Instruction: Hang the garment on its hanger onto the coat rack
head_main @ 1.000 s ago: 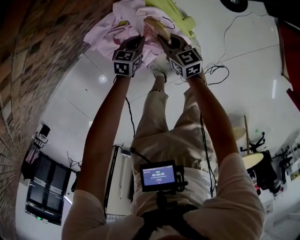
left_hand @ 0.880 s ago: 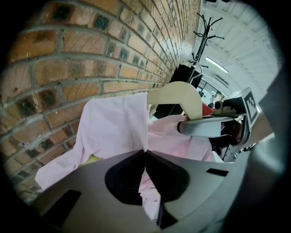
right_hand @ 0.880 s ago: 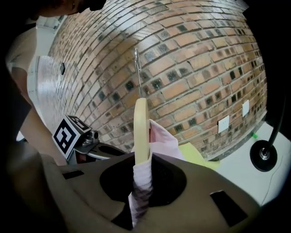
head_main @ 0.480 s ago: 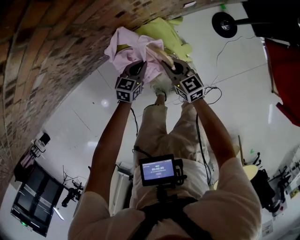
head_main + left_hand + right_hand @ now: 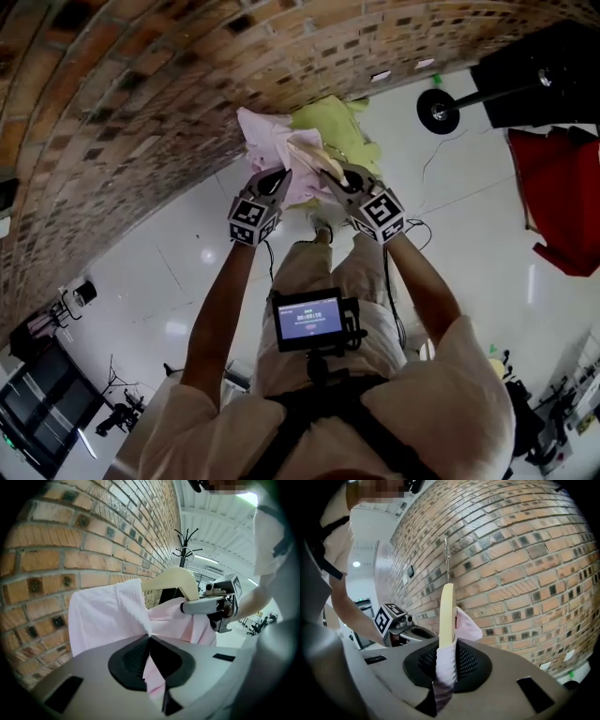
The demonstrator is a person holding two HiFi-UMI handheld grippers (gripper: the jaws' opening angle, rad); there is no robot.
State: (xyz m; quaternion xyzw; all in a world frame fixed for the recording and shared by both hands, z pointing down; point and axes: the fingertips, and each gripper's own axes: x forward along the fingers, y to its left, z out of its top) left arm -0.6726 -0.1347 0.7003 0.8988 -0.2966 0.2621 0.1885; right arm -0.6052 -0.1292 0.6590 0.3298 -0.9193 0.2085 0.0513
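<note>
Lifting garment (image 5: pixel 267 145) higher along brick wall (image 5: pixel 141 103)

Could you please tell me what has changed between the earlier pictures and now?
The left gripper and right gripper have risen together. They have carried the pink garment on its hanger up from near the floor, alongside the brick wall. Nothing was taken hold of or let go: the left gripper stays shut on the garment, and the right gripper stays shut on the cloth-covered hanger.

White short-sleeved shirt (image 5: pixel 473 394); beige trousers (image 5: pixel 298 279); black chest harness (image 5: pixel 314 420) carrying small blue-lit screen (image 5: pixel 307 320).
</note>
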